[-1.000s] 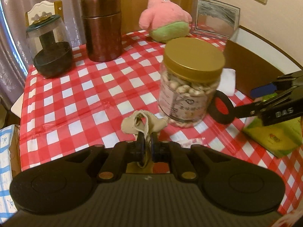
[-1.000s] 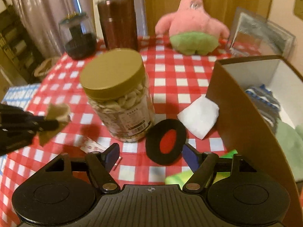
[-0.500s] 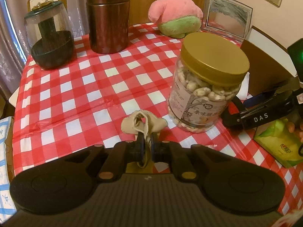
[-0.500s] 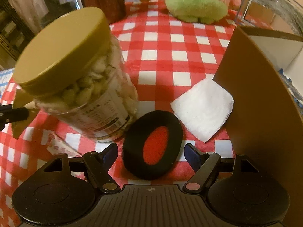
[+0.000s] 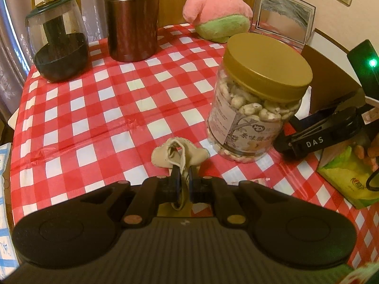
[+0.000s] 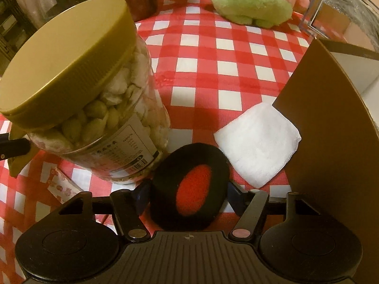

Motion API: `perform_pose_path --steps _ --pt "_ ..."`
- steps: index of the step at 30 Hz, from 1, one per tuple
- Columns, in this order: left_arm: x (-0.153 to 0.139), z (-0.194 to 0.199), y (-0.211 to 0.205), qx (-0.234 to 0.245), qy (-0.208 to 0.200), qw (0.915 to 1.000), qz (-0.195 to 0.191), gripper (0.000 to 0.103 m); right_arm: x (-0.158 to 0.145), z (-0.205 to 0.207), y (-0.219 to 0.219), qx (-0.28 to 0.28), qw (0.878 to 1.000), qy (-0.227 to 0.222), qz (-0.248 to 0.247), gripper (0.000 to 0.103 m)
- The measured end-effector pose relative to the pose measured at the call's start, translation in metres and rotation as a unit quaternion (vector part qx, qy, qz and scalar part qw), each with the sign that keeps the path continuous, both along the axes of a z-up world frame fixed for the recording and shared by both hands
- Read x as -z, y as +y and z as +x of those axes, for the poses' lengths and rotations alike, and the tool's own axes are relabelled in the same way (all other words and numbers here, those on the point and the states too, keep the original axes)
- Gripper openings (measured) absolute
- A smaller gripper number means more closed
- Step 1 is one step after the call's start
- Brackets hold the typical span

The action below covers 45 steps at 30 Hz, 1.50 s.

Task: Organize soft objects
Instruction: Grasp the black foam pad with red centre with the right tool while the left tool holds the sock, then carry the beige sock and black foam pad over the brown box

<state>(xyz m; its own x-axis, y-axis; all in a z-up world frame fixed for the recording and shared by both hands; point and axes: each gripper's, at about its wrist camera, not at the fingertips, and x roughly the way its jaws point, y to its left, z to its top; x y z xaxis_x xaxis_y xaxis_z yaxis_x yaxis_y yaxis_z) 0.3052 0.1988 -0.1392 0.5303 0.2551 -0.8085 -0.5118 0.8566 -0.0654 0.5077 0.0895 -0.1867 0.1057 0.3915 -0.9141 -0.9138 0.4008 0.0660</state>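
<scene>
My left gripper [image 5: 183, 177] is shut on a beige cloth piece [image 5: 176, 152], held above the checked tablecloth [image 5: 94, 108]. My right gripper [image 6: 188, 195] is open with its fingers on either side of a black oval pad with a red centre [image 6: 191, 187], which lies flat on the table; it shows from the side in the left wrist view [image 5: 308, 139]. A folded white cloth [image 6: 258, 142] lies just beyond the pad against a brown box [image 6: 329, 127]. A pink and green plush star [image 5: 218, 11] sits at the far edge.
A nut jar with a gold lid [image 5: 258, 104] stands close left of the black pad. A brown canister [image 5: 131, 19] and a dark glass jar [image 5: 58, 42] stand far left. A clear picture frame [image 5: 284, 16] is at the back, a green packet [image 5: 348, 177] at right.
My right gripper has moved forward and down until its open fingers straddle the black pad. My left gripper still holds the beige cloth and has shifted slightly.
</scene>
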Motion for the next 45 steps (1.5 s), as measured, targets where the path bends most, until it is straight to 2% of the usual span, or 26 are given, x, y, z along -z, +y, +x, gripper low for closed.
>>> perform_pose_path --steps 5,15,26,36,45 --pt "-0.004 -0.002 -0.004 0.002 -0.001 1.0 0.004 0.007 -0.009 0.002 -0.009 0.003 1.0 -0.002 0.024 0.064" --pt "-0.021 -0.008 -0.023 0.016 -0.002 0.9998 0.015 0.007 -0.055 -0.01 -0.046 0.03 0.996 0.004 0.085 0.064" --pt "-0.052 -0.019 -0.058 0.049 -0.026 0.9979 0.032 0.007 -0.104 -0.047 -0.095 0.032 0.987 0.017 0.155 0.064" --pt "-0.061 -0.027 -0.106 0.095 -0.031 0.9946 0.028 0.007 -0.121 -0.086 -0.154 0.04 0.984 0.026 0.174 0.064" --pt "-0.065 -0.021 -0.166 0.172 -0.036 0.9845 0.002 0.007 -0.111 -0.104 -0.23 0.092 0.983 0.048 0.154 0.064"
